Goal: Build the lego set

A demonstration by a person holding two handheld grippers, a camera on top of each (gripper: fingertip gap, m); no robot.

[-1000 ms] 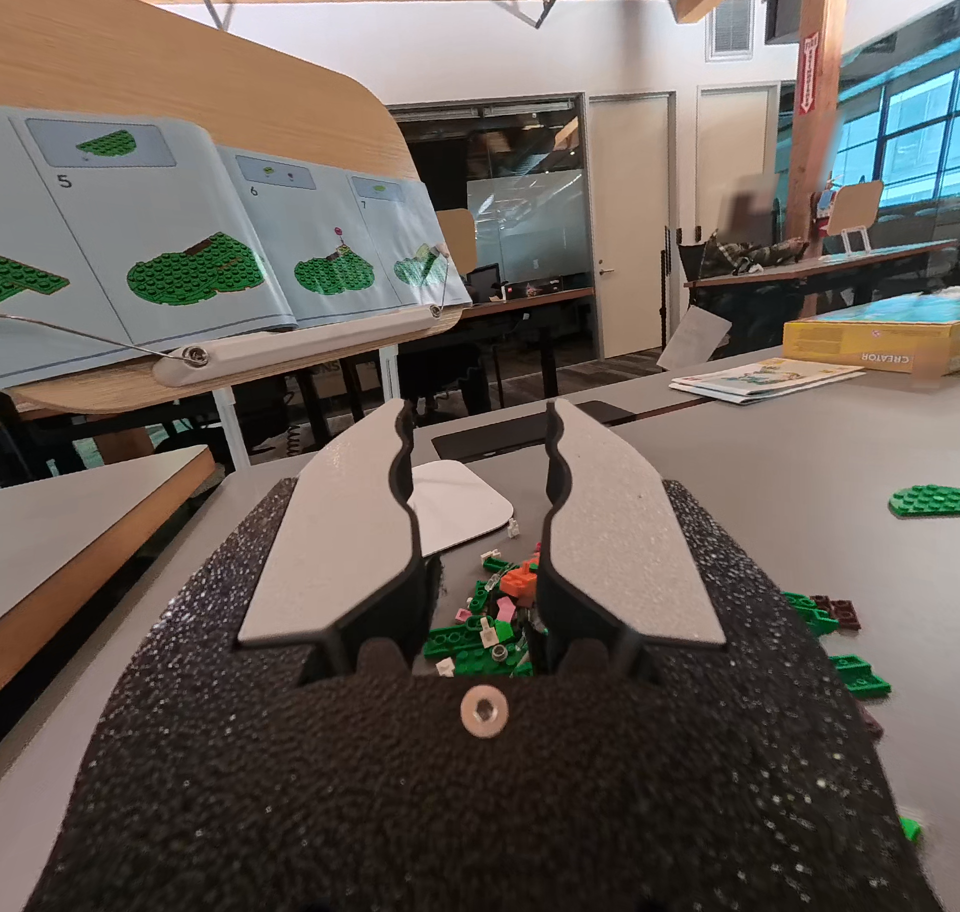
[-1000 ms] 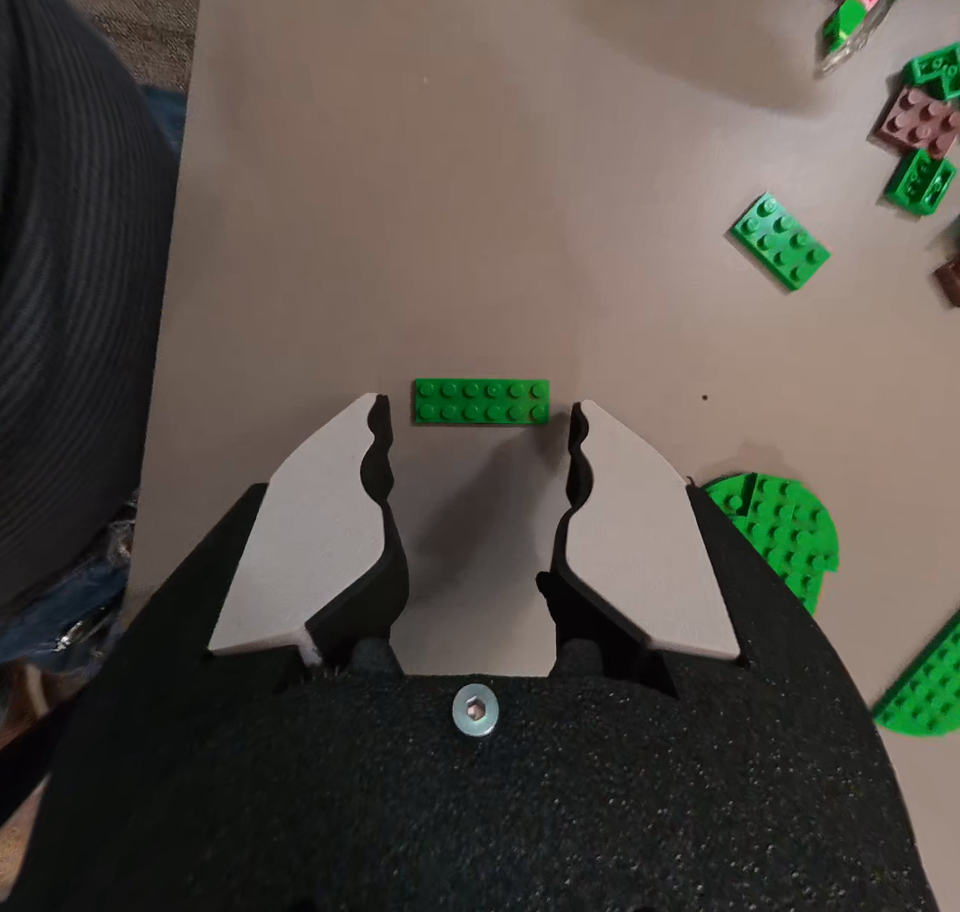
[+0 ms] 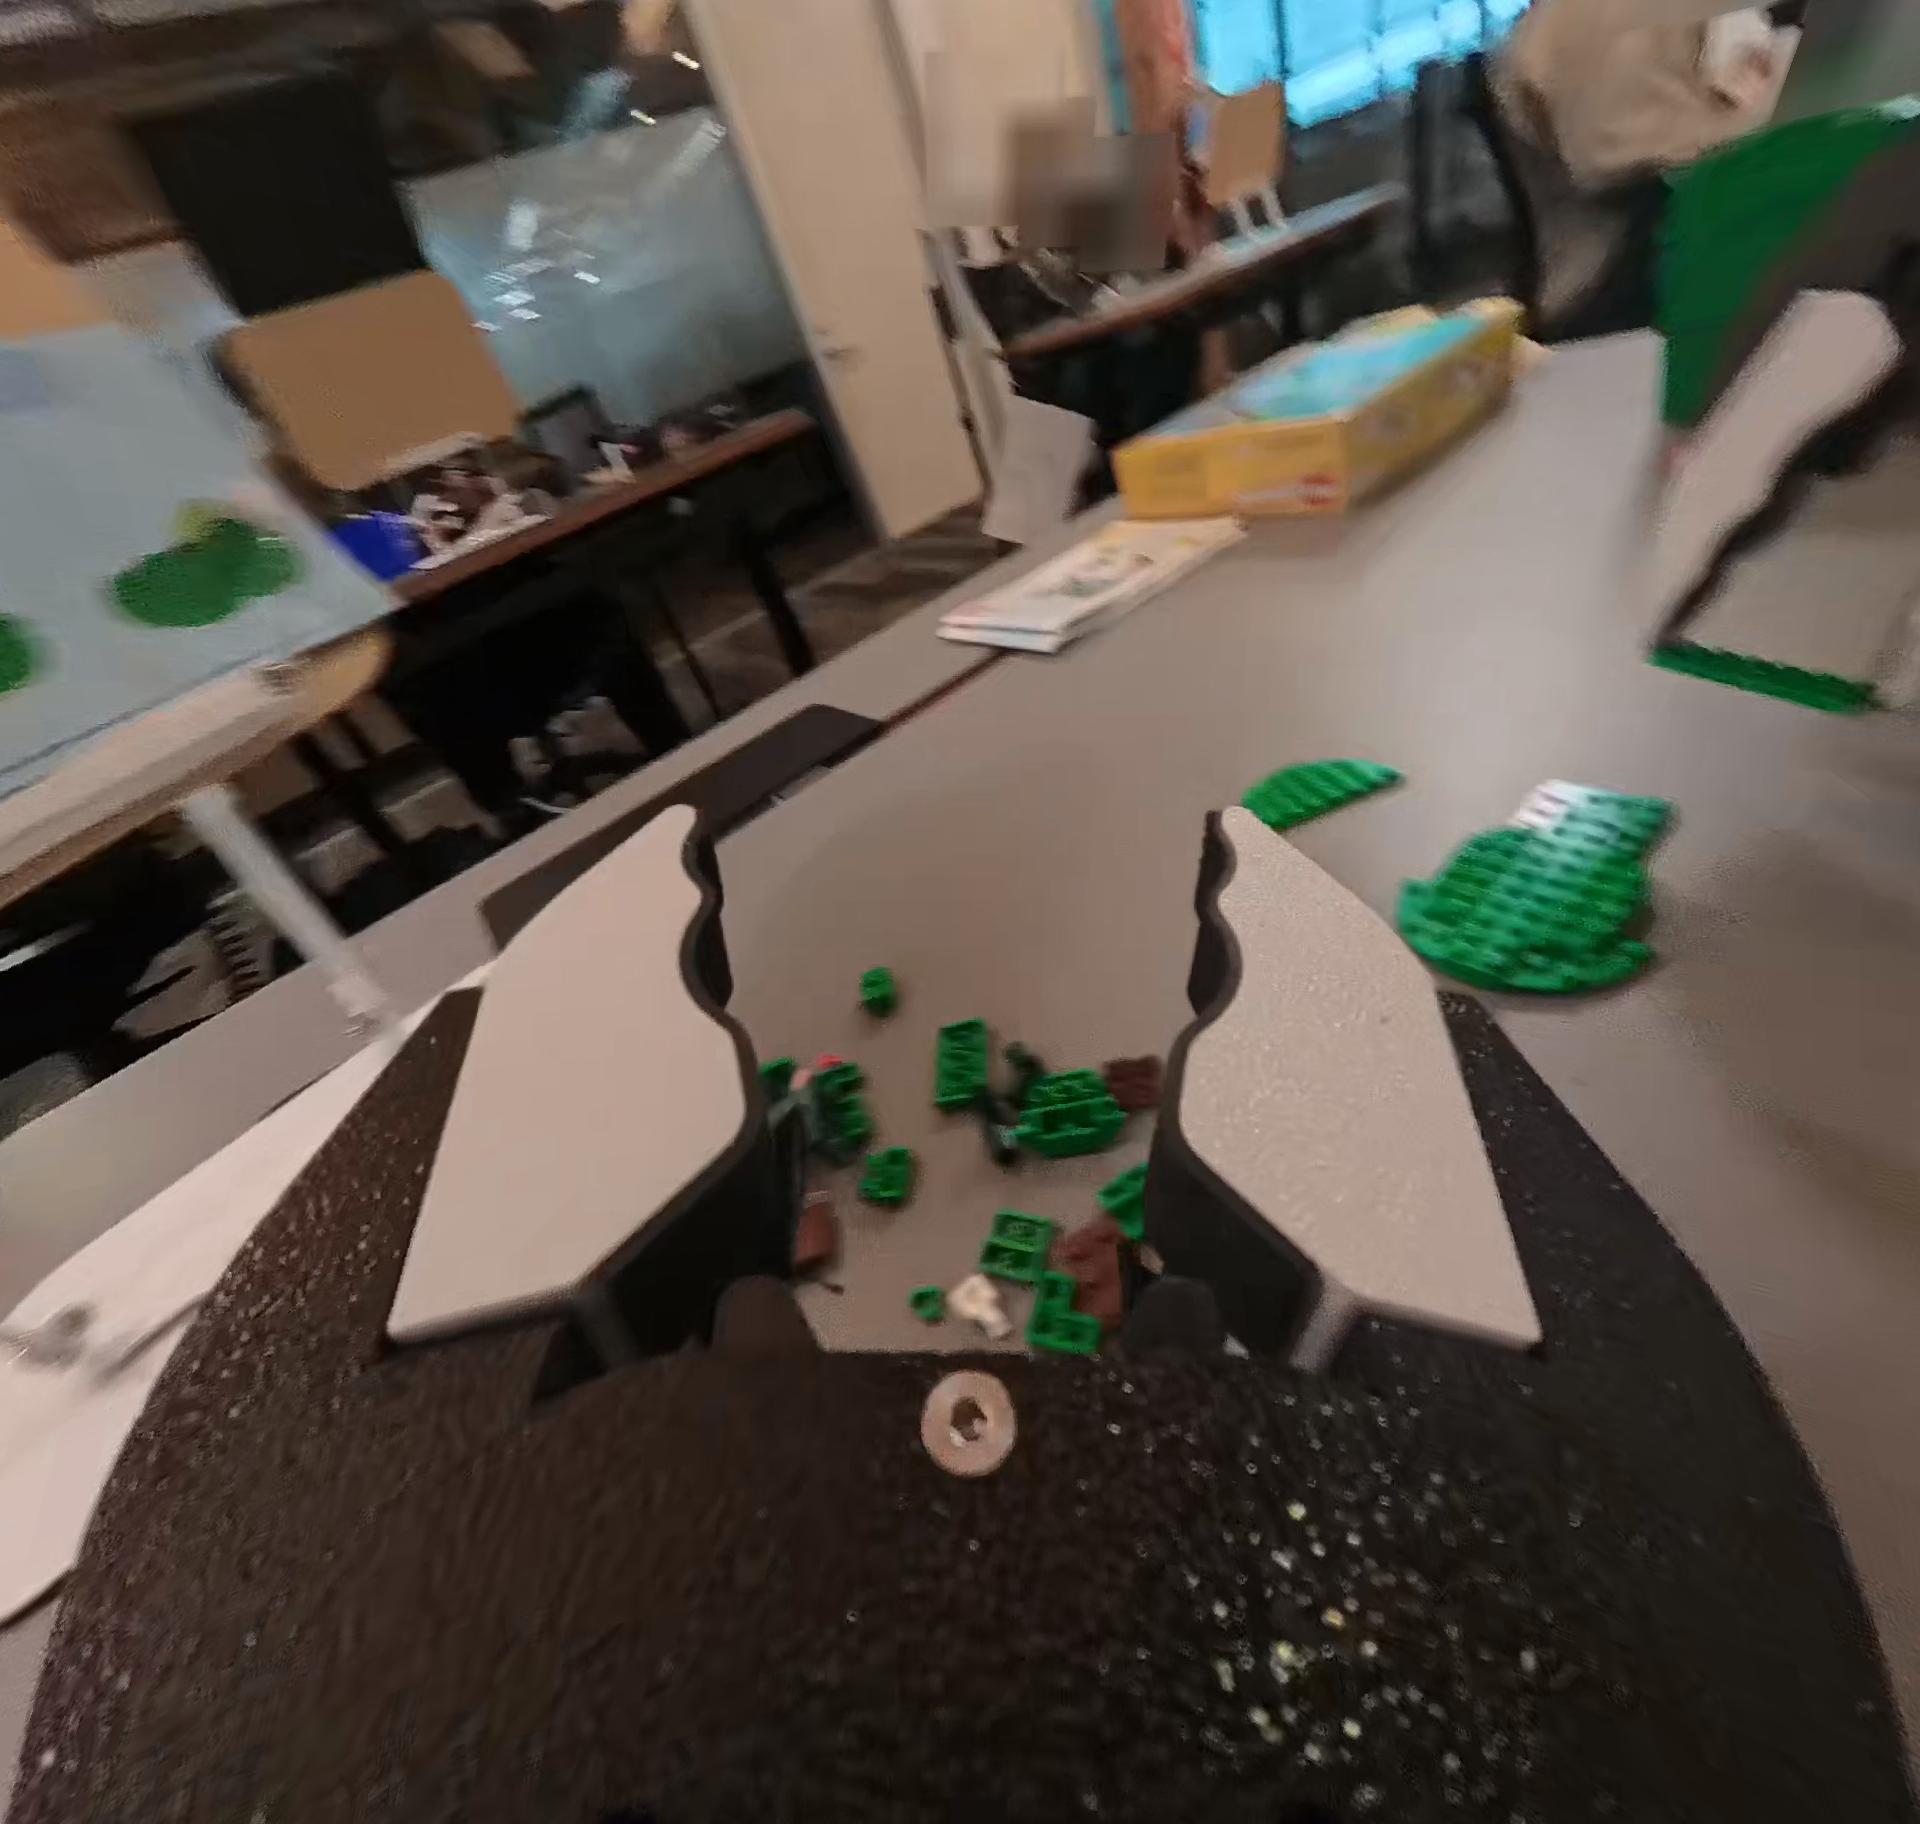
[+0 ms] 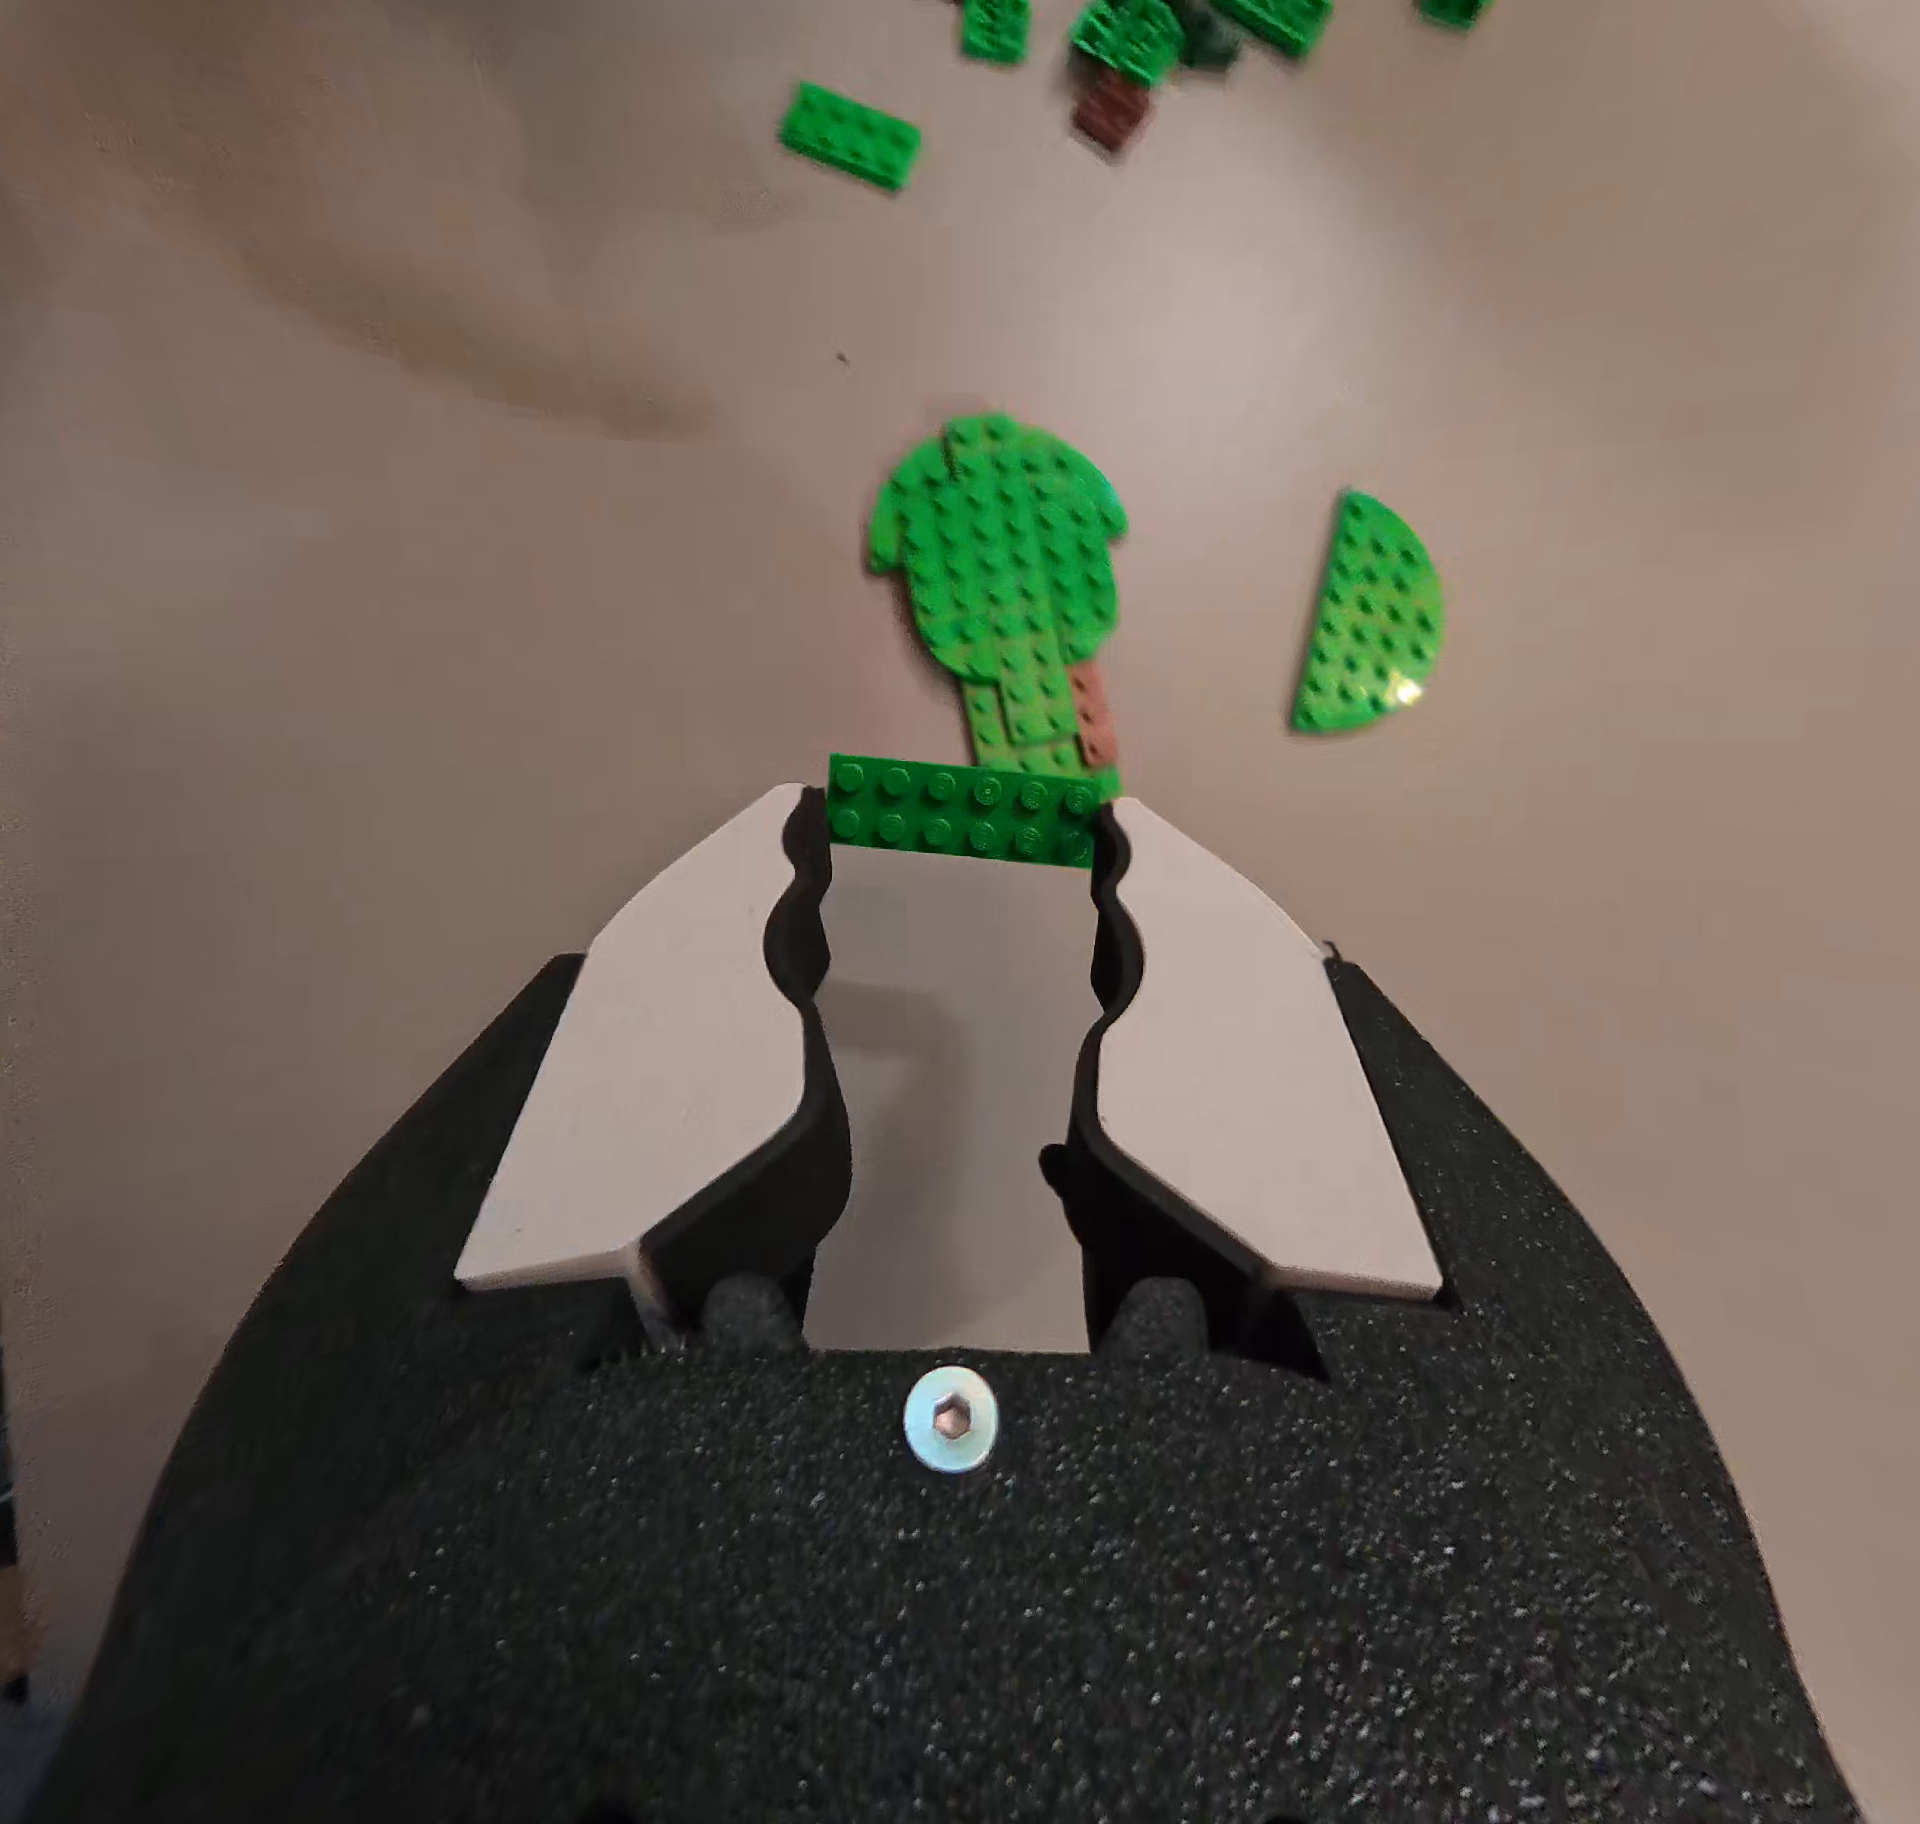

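Two changes separate this moment from the one a second before. First, the right gripper (image 4: 961, 818) now has its fingers closed on the short ends of the green two-by-six plate (image 4: 961, 816), which a second ago lay free on the surface (image 4: 416, 527) just ahead of the open tips. The plate is carried flat, studs up, above the lower end of the green assembly (image 4: 1003, 590), whose narrow stem bears a small brown plate (image 4: 1093, 712). Whether plate and stem are touching cannot be told from this view. A loose green half-round plate (image 4: 1371, 616) lies beside the assembly, apart from it. Second, the left gripper (image 3: 956, 849) has swung right and its fingers have spread wide; they hold nothing and hang over the loose pile of small bricks (image 3: 997, 1151). In the left wrist view the assembly (image 3: 1527, 901) sits to the right of that pile. The pick-up appears complete; the step in hand is probably seating the plate on the assembly, which calls for stud alignment before pressing down.
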